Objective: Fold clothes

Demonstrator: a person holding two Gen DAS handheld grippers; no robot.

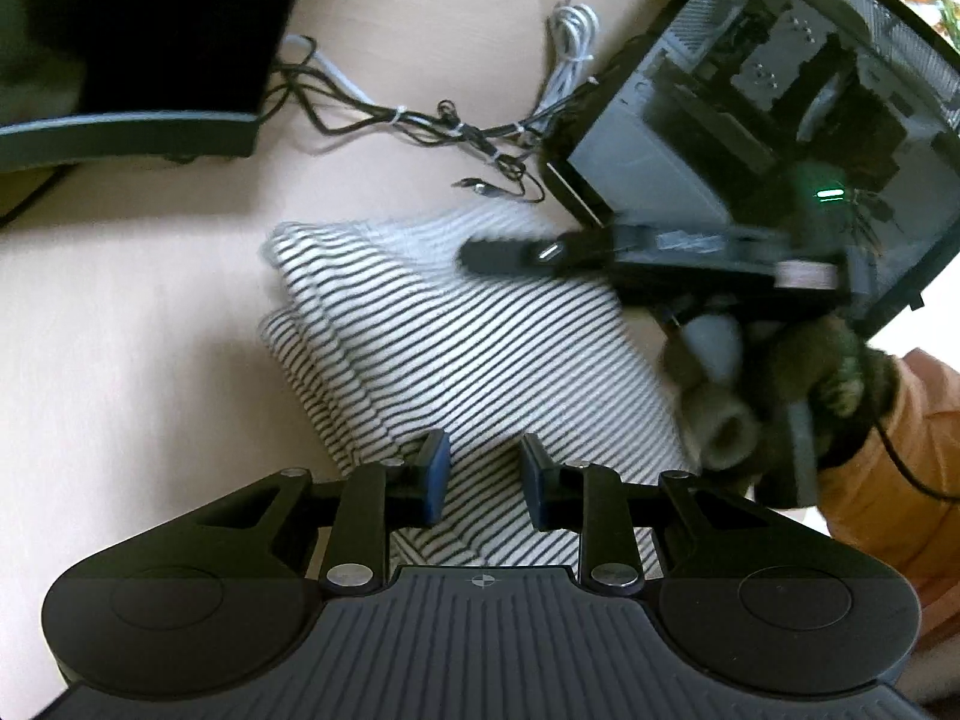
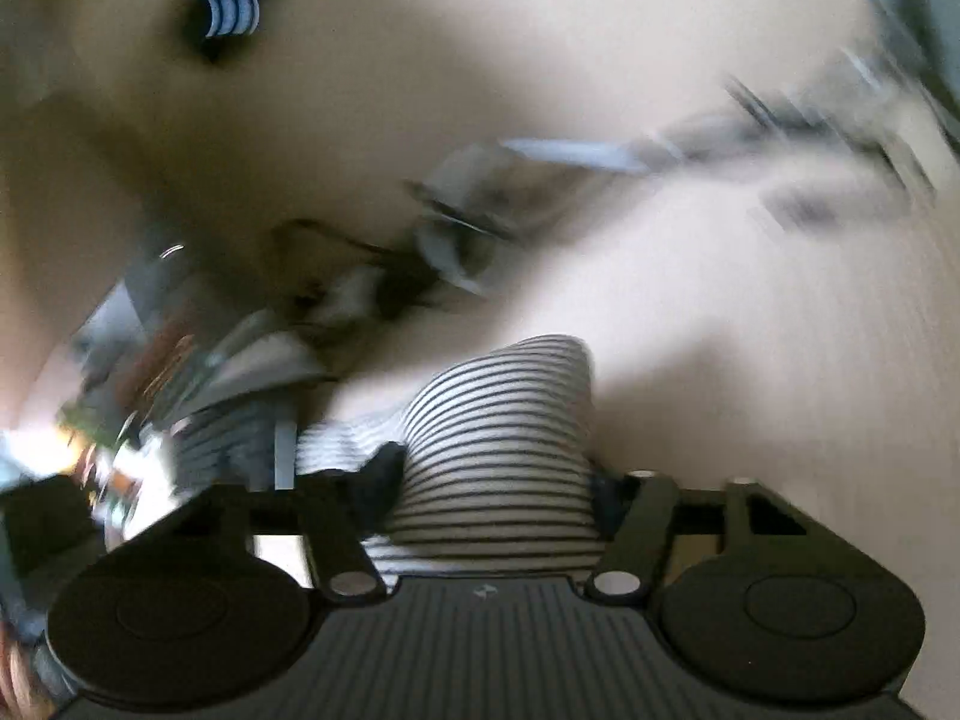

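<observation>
On the pale worktop (image 1: 120,360), toward 9 o'clock, a dark monitor base (image 1: 132,132) stands. At centre lies the folded striped garment (image 1: 468,348); the left tongs (image 1: 483,474) hover over its near edge, parted and empty. Toward 3 o'clock, the right tongs (image 2: 492,480) grip a bunched fold of it beside a computer case (image 1: 780,90).

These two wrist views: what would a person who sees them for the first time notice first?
First, the striped garment, black lines on white, lying folded in layers on the pale table in the middle of the left wrist view. Next, the left tongs stand open just above its near edge, while the right tongs have a bunched fold of it between their fingers. Behind the garment lies a tangle of cables.
</observation>
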